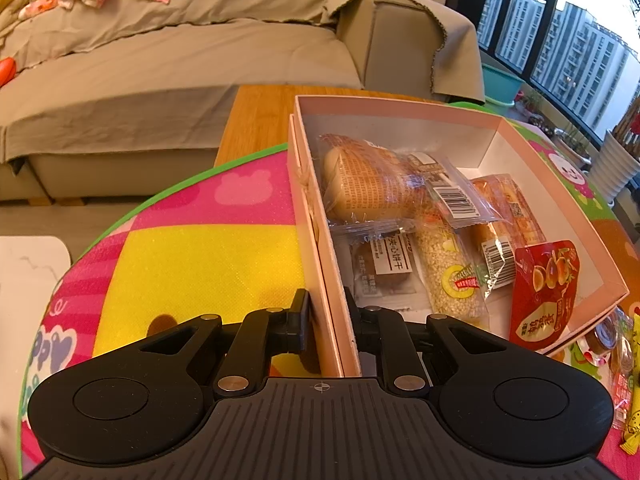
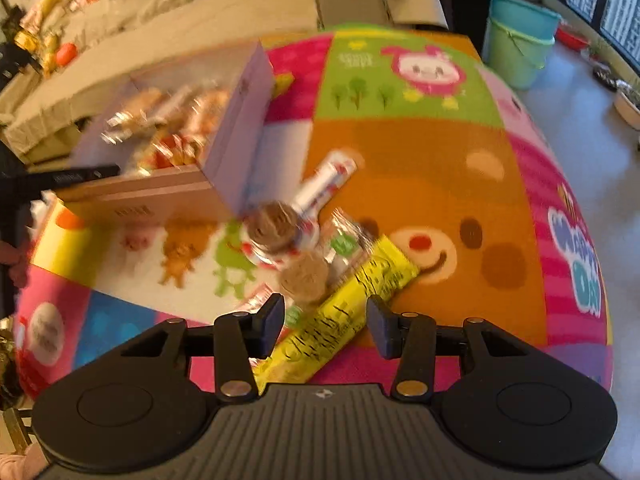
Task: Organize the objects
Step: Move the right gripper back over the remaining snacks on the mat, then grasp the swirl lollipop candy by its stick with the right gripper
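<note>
My left gripper (image 1: 326,312) is shut on the near left wall of a pink cardboard box (image 1: 316,208), one finger outside and one inside. The box holds several wrapped snacks: a bread bun (image 1: 360,180), a sesame bar (image 1: 448,272) and a red packet (image 1: 544,288) leaning on the right wall. In the right wrist view, which is blurred, the same box (image 2: 224,136) lies at upper left. My right gripper (image 2: 326,320) is open above a yellow snack bar (image 2: 352,304), not touching it. Two round brown-topped snacks (image 2: 274,226) (image 2: 304,278) and a white wrapped stick (image 2: 324,184) lie beside it.
Everything rests on a round, colourful cartoon mat (image 2: 440,168) over a wooden table (image 1: 256,116). A beige sofa (image 1: 160,64) with loose clothes runs behind. Teal and green buckets (image 2: 520,44) stand on the floor by the window. Loose snacks (image 1: 616,360) lie at the box's right.
</note>
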